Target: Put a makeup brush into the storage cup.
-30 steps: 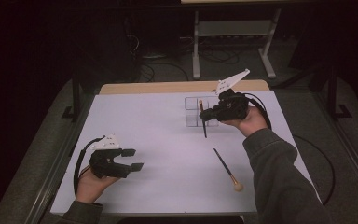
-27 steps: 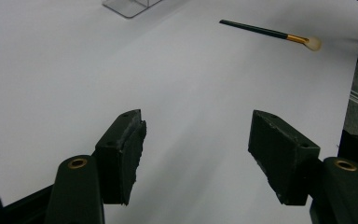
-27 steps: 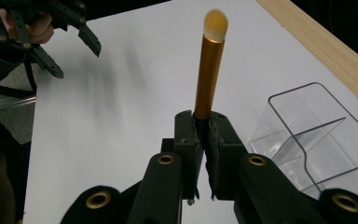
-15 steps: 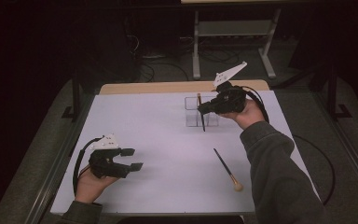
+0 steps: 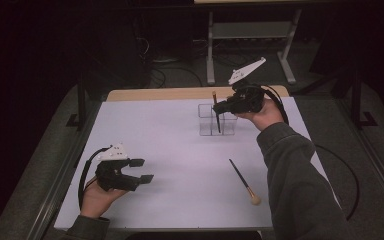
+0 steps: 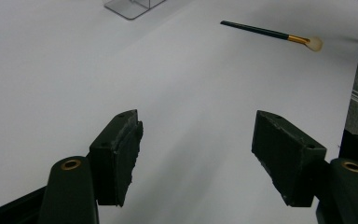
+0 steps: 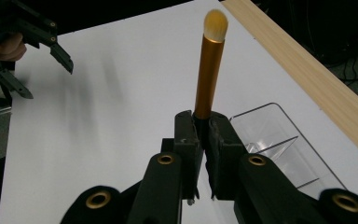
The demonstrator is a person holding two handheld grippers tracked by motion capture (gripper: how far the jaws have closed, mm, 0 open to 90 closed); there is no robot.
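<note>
My right gripper (image 5: 219,106) is shut on a brush (image 5: 217,122) with a gold ferrule, held upright above a clear compartmented organizer (image 5: 205,125) at the back of the white table. In the right gripper view the jaws (image 7: 204,135) pinch the brush (image 7: 209,74) just below the ferrule, bristles up, beside the organizer (image 7: 279,140). A second, dark-handled brush (image 5: 242,180) lies flat on the table near the right. My left gripper (image 5: 142,170) hovers at the front left, open with nothing between its pads (image 6: 121,149); its jaws have just been opening a little further.
The white sheet (image 5: 180,150) covers the table, with a wooden strip (image 5: 170,93) along its far edge. In the left gripper view the lying brush (image 6: 270,33) and a corner of the organizer (image 6: 130,5) are ahead. Cables and a metal stand are on the dark floor behind.
My right gripper has risen a little with the brush and drifted slightly toward the back over the organizer. The left hand has stayed in place.
</note>
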